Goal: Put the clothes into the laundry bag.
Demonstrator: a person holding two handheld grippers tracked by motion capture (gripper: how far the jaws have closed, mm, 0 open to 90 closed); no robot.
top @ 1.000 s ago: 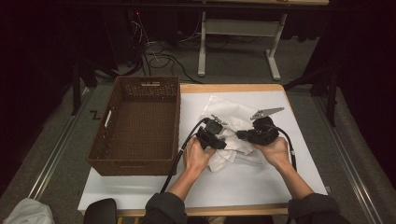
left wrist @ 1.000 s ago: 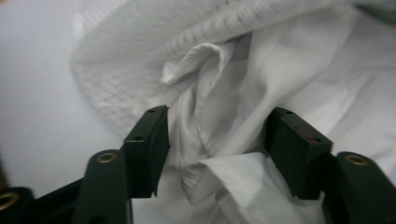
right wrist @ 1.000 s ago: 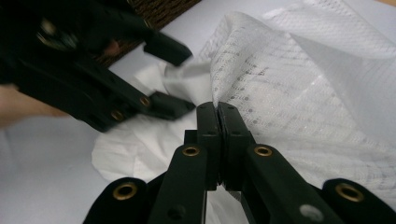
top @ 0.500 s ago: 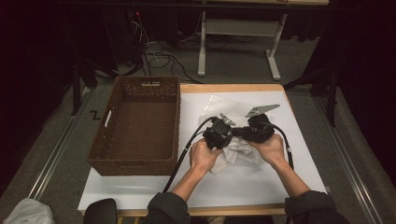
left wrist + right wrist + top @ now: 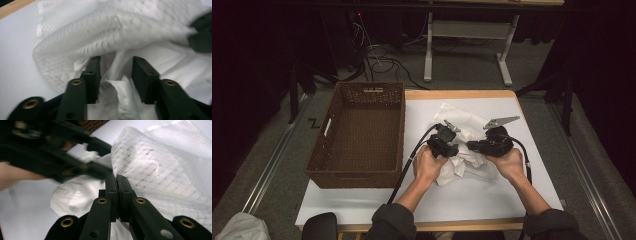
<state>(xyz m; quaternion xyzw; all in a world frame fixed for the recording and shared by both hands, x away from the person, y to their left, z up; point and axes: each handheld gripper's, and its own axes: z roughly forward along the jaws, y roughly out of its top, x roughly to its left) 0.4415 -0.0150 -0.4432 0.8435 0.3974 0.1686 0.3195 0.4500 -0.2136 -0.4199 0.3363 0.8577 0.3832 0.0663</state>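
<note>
The white mesh laundry bag (image 5: 462, 145) lay crumpled on the white table cover (image 5: 512, 200), just right of the brown wicker basket (image 5: 362, 130), with a plain white cloth (image 5: 120, 97) bunched at its mouth. The right gripper (image 5: 116, 178) had its jaws pressed flat together on an edge of the mesh, pinning that side of the bag. The left gripper (image 5: 116, 66) stood about half open; its jaws had just been opening, and a fold of the cloth sat loosely between them without being pinched.

By my reading, the step in hand was working the cloth relative to the bag, probably stuffing it in, while the right side held the opening steady; which direction the cloth was going cannot be told for certain. The next move would call for the left gripper to take a fresh bite on the cloth and shift it against the held mesh.

Compared with a second earlier, the two grippers had drawn closer together over the bag and the left hand (image 5: 427, 165) had shifted towards the middle of the table. The basket remained empty and in the same place.
</note>
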